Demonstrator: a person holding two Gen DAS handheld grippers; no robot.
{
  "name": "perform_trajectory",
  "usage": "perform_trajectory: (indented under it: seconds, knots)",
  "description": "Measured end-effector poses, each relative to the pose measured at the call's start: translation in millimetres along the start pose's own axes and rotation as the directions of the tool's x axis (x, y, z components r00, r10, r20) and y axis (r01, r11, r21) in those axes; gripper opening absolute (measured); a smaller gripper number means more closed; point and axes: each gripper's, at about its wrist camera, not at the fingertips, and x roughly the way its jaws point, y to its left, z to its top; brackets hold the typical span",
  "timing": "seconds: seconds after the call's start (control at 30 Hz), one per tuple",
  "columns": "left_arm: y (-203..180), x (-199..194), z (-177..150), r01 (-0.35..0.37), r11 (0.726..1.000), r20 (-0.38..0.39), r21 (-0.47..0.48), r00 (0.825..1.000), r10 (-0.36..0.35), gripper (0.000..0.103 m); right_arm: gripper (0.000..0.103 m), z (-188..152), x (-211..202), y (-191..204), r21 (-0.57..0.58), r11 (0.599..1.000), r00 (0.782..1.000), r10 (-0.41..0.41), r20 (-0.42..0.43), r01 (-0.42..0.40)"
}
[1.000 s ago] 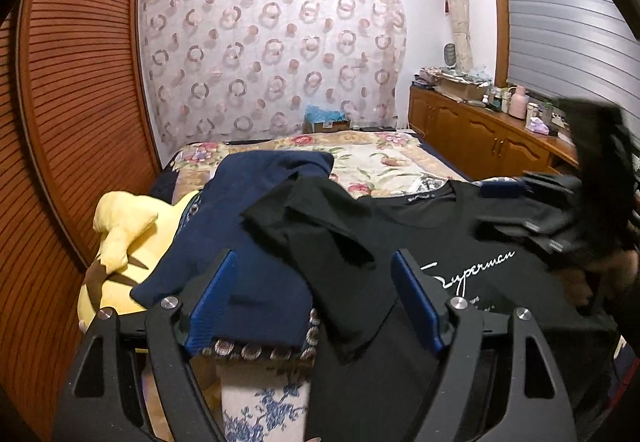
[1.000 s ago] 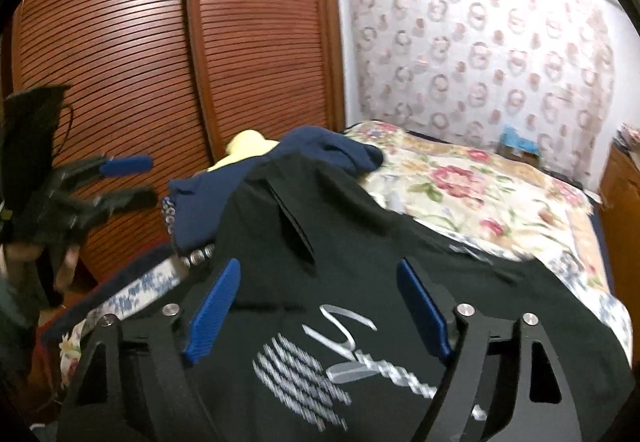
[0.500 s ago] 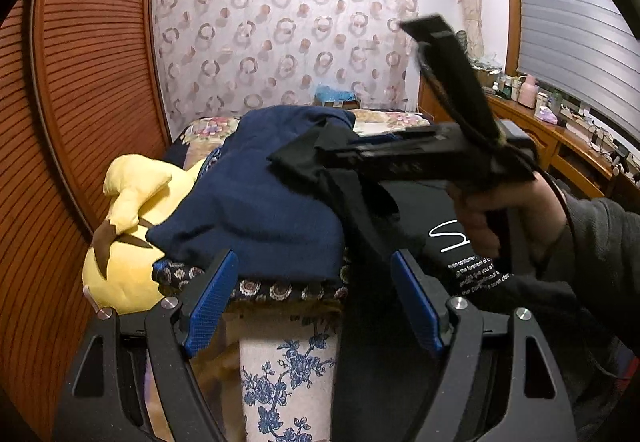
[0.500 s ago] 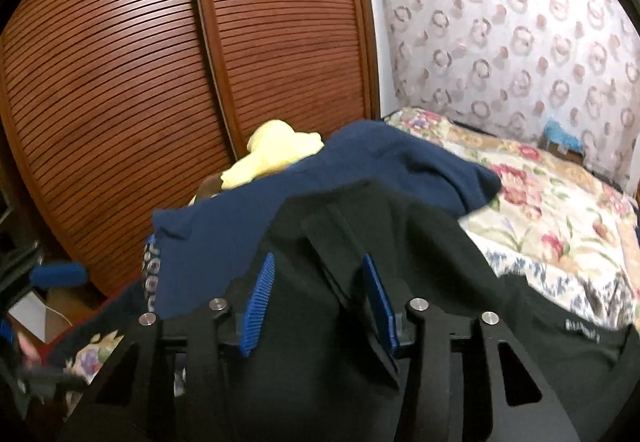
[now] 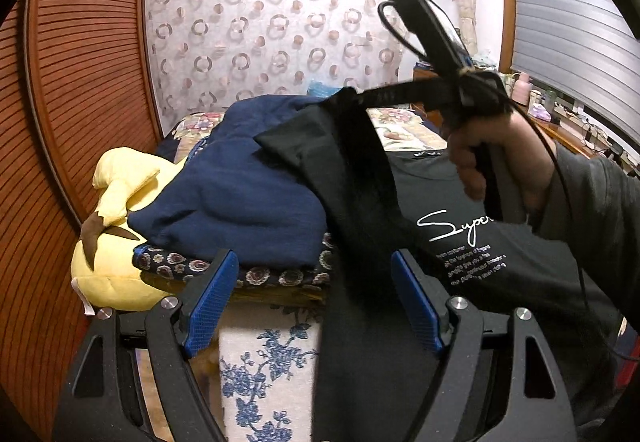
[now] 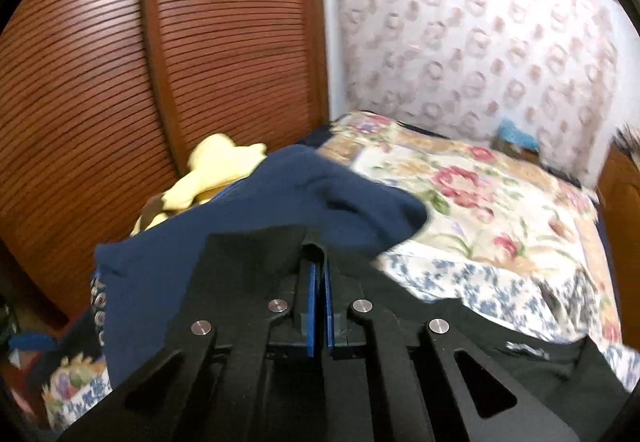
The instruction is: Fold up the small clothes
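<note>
A black T-shirt [image 5: 472,242] with white script print lies on the bed's near end. My right gripper [image 5: 352,98] is shut on its left sleeve and lifts that fold up; in the right wrist view the gripper [image 6: 319,262] pinches black cloth [image 6: 240,262] between its blue pads. My left gripper [image 5: 316,290] is open and empty, low at the bed's edge, with the hanging black cloth between its fingers [image 5: 208,294]. A dark blue garment [image 5: 240,194] lies heaped left of the T-shirt.
A yellow plush toy [image 5: 116,242] lies at the bed's left corner against the slatted wooden wardrobe [image 5: 76,82]. The floral bedspread [image 6: 480,202] stretches toward the curtain. A wooden cabinet [image 5: 568,130] with clutter stands at right.
My right gripper swung left across the T-shirt, closed on its sleeve and raised it. My left gripper dropped lower toward the bed's edge and stayed open.
</note>
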Motion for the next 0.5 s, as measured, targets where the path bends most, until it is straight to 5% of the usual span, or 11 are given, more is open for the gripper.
perform_trajectory:
  seconds: [0.2,0.37,0.5]
  knots:
    - [-6,7,2,0.016,1.0,-0.009,0.002,1.0,-0.016,0.079,0.004,-8,-15,-26,0.049,0.997,0.998,-0.068,0.012,0.067]
    - [-16,14,6,0.035,0.999,-0.018,0.009,0.999,-0.035,0.079,0.045,-7,-21,-33,0.067,0.995,0.997,-0.068,-0.022,0.07]
    - [-26,18,7,0.052,0.999,-0.024,0.011,0.998,-0.052,0.079,0.052,-5,-33,-36,0.052,0.996,0.997,-0.078,-0.019,0.079]
